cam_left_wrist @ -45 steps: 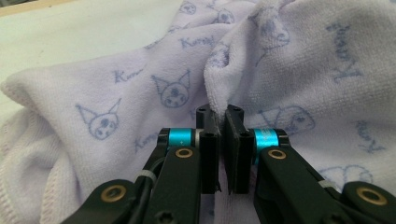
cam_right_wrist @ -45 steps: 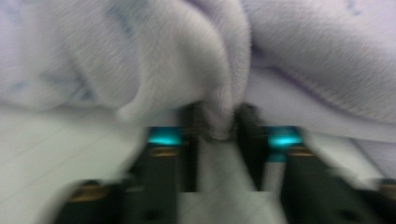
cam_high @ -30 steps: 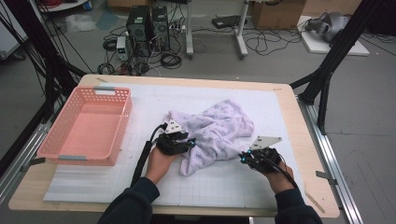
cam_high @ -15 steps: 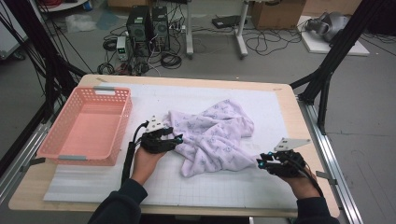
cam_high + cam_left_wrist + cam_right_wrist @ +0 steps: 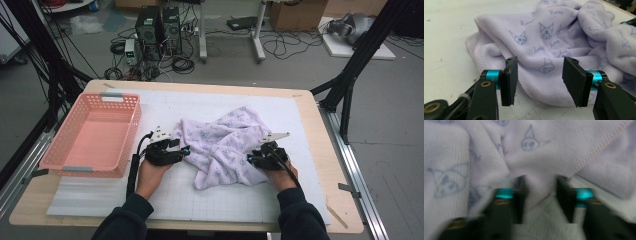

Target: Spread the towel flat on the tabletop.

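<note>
Both forearms enter the high view from 6 o'clock in dark sleeves, the hands set level on the table with their grippers aimed inward at each other. The left gripper sits at the 9 o'clock edge of the crumpled lilac terry towel printed with small cat faces; its jaws stand parted, and in the left gripper view the hemmed towel edge lies just ahead of and between the pads, not pressed by either. The right gripper meets the towel's 4 o'clock side; its jaws have just been closing, and the blurred right gripper view shows a hemmed corner between them, though pad contact cannot be told. The towel lies at table centre on the white gridded mat, with the empty pink slotted plastic basket well apart at 9 o'clock.
</note>
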Demonstrator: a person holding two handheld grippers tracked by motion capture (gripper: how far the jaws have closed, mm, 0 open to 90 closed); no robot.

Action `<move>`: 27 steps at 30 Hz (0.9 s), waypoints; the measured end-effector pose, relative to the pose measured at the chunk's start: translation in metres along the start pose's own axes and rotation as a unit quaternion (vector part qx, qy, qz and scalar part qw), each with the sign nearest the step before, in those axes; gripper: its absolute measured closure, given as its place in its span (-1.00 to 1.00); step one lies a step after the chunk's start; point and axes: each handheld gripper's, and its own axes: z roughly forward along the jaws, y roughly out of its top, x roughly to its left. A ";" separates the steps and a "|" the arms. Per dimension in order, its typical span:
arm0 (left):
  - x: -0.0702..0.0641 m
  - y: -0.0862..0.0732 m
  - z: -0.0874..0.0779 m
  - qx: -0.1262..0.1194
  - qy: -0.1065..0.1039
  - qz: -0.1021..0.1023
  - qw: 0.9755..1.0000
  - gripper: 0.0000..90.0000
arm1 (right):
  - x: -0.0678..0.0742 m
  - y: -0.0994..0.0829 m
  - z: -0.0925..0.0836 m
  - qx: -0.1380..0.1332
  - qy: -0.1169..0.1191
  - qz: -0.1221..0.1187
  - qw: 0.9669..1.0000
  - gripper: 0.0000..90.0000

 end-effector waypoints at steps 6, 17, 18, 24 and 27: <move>-0.002 0.000 0.000 0.003 -0.001 0.002 1.000 0.04 | -0.017 0.010 -0.005 -0.017 -0.094 -0.013 0.995 0.93; -0.014 -0.002 0.010 0.023 -0.035 -0.001 0.999 0.02 | -0.064 -0.014 -0.029 -0.061 -0.198 0.089 0.974 0.84; -0.017 -0.002 0.013 0.029 -0.037 0.001 0.999 0.01 | -0.062 -0.015 -0.032 -0.069 -0.190 0.088 0.975 0.75; -0.038 -0.003 0.036 0.076 -0.039 0.048 0.995 -0.06 | -0.046 -0.022 -0.050 -0.100 -0.150 0.062 0.982 0.50; -0.051 -0.001 0.041 0.078 -0.032 0.103 0.991 0.20 | -0.041 -0.027 -0.055 -0.110 -0.134 0.061 0.983 0.46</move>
